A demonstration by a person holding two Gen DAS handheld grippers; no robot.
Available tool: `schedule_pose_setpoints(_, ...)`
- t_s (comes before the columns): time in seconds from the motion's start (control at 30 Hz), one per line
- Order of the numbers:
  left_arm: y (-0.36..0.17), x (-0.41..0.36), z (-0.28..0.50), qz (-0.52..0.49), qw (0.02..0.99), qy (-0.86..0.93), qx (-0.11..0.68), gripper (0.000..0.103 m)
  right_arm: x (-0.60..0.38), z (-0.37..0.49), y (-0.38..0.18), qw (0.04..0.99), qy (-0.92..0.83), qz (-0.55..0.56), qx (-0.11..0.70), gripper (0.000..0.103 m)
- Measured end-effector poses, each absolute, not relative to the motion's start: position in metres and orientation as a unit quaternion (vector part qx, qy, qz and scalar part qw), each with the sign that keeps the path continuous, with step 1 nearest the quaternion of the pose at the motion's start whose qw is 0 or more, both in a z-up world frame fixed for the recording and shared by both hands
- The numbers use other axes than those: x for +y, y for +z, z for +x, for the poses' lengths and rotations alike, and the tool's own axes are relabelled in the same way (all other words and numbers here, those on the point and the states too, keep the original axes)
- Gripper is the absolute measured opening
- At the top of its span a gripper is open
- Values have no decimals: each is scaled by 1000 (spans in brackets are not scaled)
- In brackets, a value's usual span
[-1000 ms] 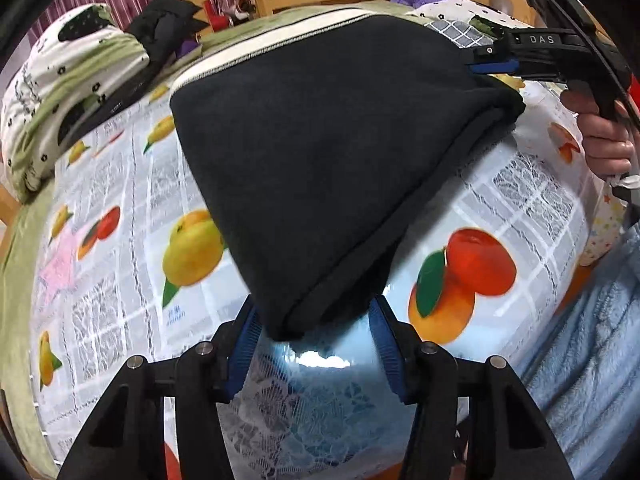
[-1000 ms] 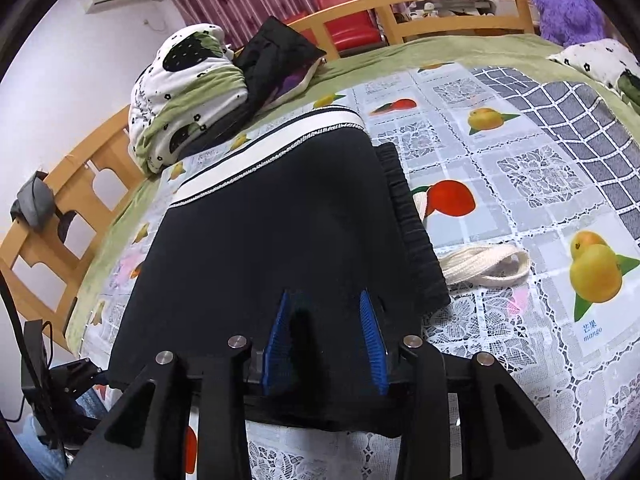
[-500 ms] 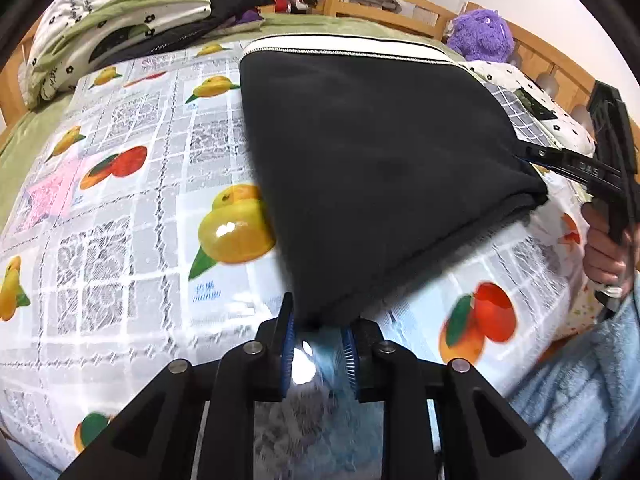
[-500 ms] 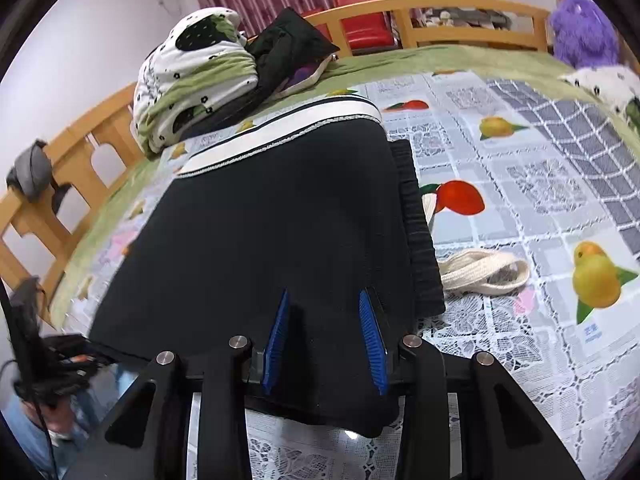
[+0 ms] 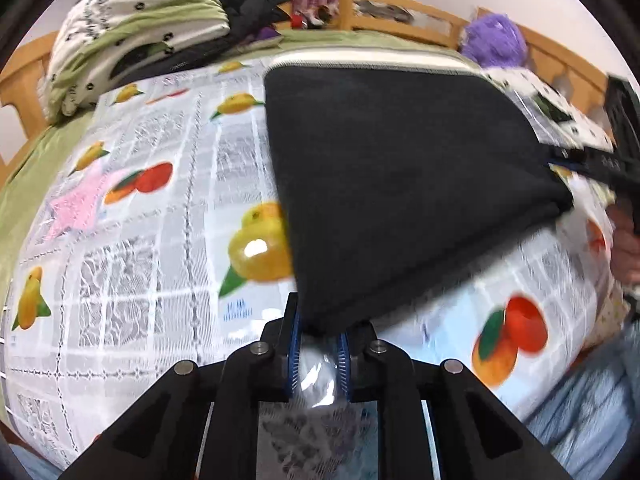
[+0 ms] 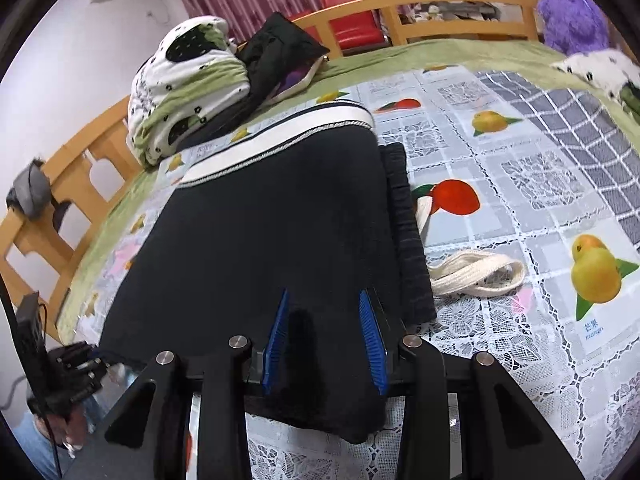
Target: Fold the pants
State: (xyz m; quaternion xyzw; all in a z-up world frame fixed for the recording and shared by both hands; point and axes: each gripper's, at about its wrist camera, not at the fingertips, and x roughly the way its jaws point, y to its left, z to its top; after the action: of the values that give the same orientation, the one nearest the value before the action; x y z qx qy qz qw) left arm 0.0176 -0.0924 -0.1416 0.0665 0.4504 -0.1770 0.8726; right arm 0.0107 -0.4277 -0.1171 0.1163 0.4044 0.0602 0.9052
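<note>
- Left wrist view: the fruit-print cloth (image 5: 132,240) is covering the bed on the left, with a pile of white and green bedding (image 5: 132,32) lying at its far corner.
- In the middle, the black pants (image 5: 392,184) are lying folded on that cloth, their white striped band (image 5: 372,62) at the far edge.
- The left gripper (image 5: 318,344) is sitting at the near corner of the pants; its jaws have just been closing, and the blue pads (image 5: 294,344) are now standing almost together, pinching that corner of black fabric.
- At the right edge, the other gripper is reaching onto the opposite corner of the pants, with a hand (image 5: 624,248) gripping its handle.
- Right wrist view: at the far left, the other gripper and the hand holding it are showing at the pants' far corner.
- In the centre, the right gripper (image 6: 324,320) is lying over the near edge of the pants, its blue pads (image 6: 370,332) standing partly apart with a thick fold of black cloth filling the gap and running back under the jaws; it is gripping that fold.
- Just right of the pants, a cream drawstring (image 6: 476,272) is lying looped on the cloth.
- A purple plush toy (image 6: 572,16) is sitting at the far right by the wooden bed rail (image 6: 452,0).
</note>
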Motion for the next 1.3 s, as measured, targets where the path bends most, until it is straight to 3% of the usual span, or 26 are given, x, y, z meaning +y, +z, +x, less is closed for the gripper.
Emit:
schedule_pose_setpoints(0.2, -126, -68, -11, 60, 858, -200, 469, 29, -426, 2, -105, 908, 52, 69, 410, 40)
schedule_pose_setpoints(0.27, -117, -53, -10, 21, 861, -199, 468, 44, -435, -4, -96, 918, 37, 74, 387, 52)
schedule_pose_setpoints(0.3, -112, -48, -9, 4, 863, -201, 463, 46, -439, -5, -93, 923, 27, 75, 375, 60)
schedule_pose_setpoints(0.37, -104, -44, 3, -12, 867, -198, 457, 53, -448, 1, -89, 927, 16, 86, 364, 61)
schedule_pose_setpoints(0.6, -92, -58, 89, -30, 870, -186, 456, 56, -460, 70, -95, 909, 20, 155, 387, 60)
schedule_pose_setpoints(0.67, -96, -64, 110, -29, 866, -184, 463, 56, -451, 87, -103, 904, 19, 141, 402, 44)
schedule_pose_setpoints(0.7, -99, -66, 122, -26, 866, -181, 466, 56, -445, 94, -109, 898, 24, 133, 418, 15)
schedule_pose_setpoints(0.77, -105, -69, 138, -26, 864, -174, 472, 56, -438, 92, -105, 908, 28, 104, 404, 10)
schedule_pose_setpoints(0.9, -113, -67, 155, -70, 857, -196, 472, 56, -472, 83, -94, 904, 51, 168, 389, 10)
schedule_pose_setpoints(0.97, -120, -69, 162, -97, 849, -211, 475, 56, -475, 92, -114, 889, 31, 163, 426, 18)
schedule_pose_setpoints(1.07, -128, -70, 171, -138, 832, -230, 485, 56, -480, 91, -108, 894, 33, 159, 419, 39)
schedule_pose_setpoints(1.13, -135, -71, 178, -164, 822, -242, 489, 58, -487, 88, -102, 903, 21, 166, 395, 66)
schedule_pose_setpoints(1.3, -163, -83, 197, -195, 793, -260, 516, 59, -482, 123, -144, 861, 63, 213, 458, 66)
